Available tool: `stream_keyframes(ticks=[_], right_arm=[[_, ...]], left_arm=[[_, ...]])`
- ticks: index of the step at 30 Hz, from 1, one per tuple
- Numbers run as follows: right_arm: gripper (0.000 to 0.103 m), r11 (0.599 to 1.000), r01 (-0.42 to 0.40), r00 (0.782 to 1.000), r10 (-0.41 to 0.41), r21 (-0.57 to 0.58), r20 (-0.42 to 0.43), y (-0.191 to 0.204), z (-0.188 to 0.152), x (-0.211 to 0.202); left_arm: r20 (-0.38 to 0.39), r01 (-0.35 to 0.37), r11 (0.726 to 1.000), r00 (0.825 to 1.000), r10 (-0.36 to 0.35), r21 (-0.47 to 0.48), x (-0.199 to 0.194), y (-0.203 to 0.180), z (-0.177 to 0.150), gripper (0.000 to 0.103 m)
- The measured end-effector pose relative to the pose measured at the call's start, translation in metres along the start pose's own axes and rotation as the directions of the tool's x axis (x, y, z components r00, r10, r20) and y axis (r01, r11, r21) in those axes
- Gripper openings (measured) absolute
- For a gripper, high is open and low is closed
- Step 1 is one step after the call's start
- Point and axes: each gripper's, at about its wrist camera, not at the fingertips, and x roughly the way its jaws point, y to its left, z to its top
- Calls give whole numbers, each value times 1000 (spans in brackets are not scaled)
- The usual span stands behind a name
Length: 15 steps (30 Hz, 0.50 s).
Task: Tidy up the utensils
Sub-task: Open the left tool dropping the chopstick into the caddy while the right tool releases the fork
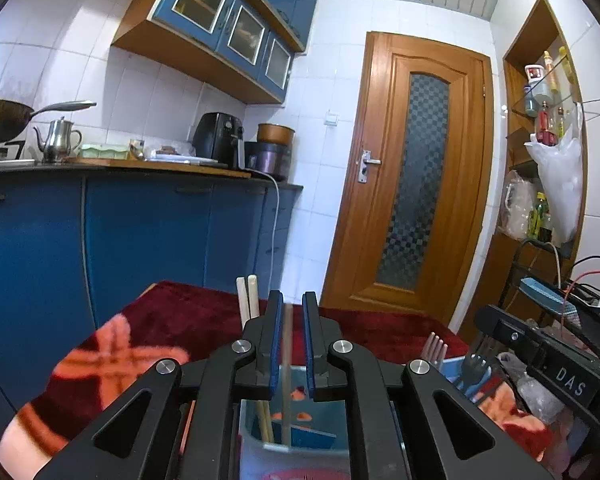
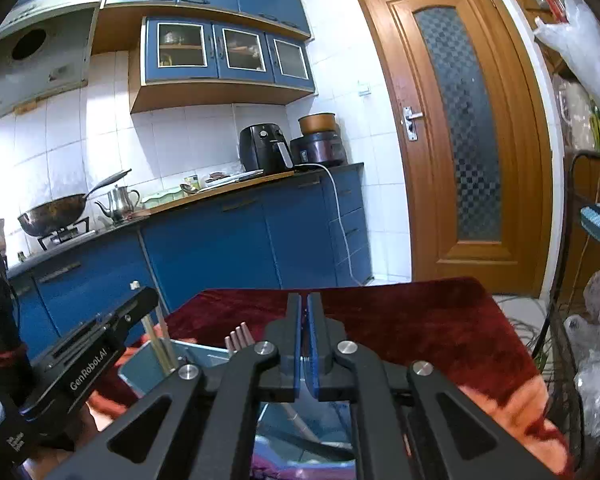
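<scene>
A dark red cloth (image 1: pixel 204 312) with an orange pattern covers the table, which stands in a small kitchen with white tiled walls. Blue base cabinets (image 1: pixel 140 232) run along the wall under a dark counter, and blue wall cupboards with glass doors (image 2: pixel 228 54) hang above. On the counter sit a wok (image 2: pixel 54 216) on a gas burner, a steel teapot (image 1: pixel 58 140), a black air fryer (image 1: pixel 220 138) and a rice cooker (image 2: pixel 320 148) with a brown pot on top. A brown wooden door (image 1: pixel 416 176) with a checkered glass pane closes the far wall, and beside it a wooden shelf holds bottles and a hanging white plastic bag (image 1: pixel 560 176). On the cloth stands a blue utensil holder (image 1: pixel 296 436) with compartments: pale chopsticks (image 1: pixel 248 296) stand upright in one, and a pink fork (image 1: pixel 436 346) and a blue fork (image 1: pixel 474 372) stand in another to the right. The left gripper (image 1: pixel 292 304) is over the holder with its jaws slightly apart, and a thin brownish chopstick (image 1: pixel 287 360) stands upright in the gap; whether the blue pads press on it cannot be told. The right gripper (image 2: pixel 305 304) has its jaws almost together, and nothing shows between them. The right gripper's body reads "DAS" in the left view; the left one's reads "GenRobot.AI" in the right view.
</scene>
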Motion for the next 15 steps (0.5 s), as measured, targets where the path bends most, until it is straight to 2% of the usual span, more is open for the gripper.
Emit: stream_keyframes(ticks=[3,15], right_arm=[[14,1000,-6,1000,6,6,13,1,2,-10],[17,1000,-11,1000,12,18,-6,15,4,-57]], left_arm=[[-22,9,1000,1000,-10,-7,-8,2,3,9],[-109,4,1000,994,-1,28,-62,4,3,9]])
